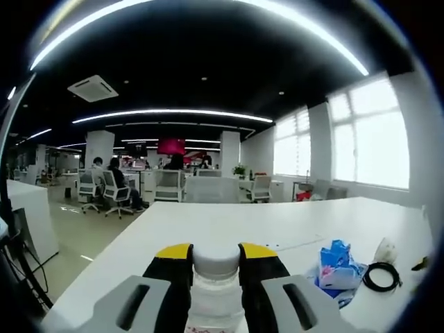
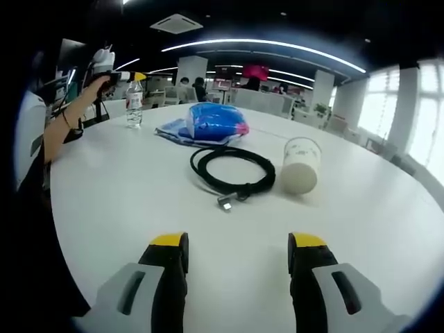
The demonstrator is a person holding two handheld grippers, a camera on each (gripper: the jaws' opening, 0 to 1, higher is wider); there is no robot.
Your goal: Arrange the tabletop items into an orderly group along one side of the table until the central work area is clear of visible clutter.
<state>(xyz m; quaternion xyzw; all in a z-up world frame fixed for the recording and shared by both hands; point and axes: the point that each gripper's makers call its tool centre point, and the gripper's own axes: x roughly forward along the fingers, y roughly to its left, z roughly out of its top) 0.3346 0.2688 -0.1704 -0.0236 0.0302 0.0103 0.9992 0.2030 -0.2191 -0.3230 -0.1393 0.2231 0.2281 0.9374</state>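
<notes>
Left hand-held gripper (image 1: pixel 216 267) is clenched on a clear water bottle (image 1: pixel 215 288): its two yellow-tipped jaws press against the bottle neck from both sides, just under the white cap. In the right gripper view the same bottle (image 2: pixel 134 104) stands upright on the far left part of the white bench (image 2: pixel 139 187), and the left hand-held gripper (image 2: pixel 132 76) meets it at the top, held by a person's hand (image 2: pixel 97 87).

Right hand-held gripper (image 2: pixel 238 251) is released, its jaws stand wide apart above bare bench surface and they touch nothing.

Ahead of the right hand-held gripper lies a black coiled cable (image 2: pixel 232 172) with a small plug at its near end. Just beside the cable, on its right, a white paper cup (image 2: pixel 300 165) lies on its side. Behind the cable rests a blue plastic packet (image 2: pixel 208 123), partly on a flat blue wrapper. These three things are close together, and the bottle is well apart from them.

In the left gripper view the blue packet (image 1: pixel 336 267), the cable (image 1: pixel 381 276) and the cup (image 1: pixel 386 250) are at the right side of the bench (image 1: pixel 229 222). Behind the bench is an open office with desks, chairs and seated people.
</notes>
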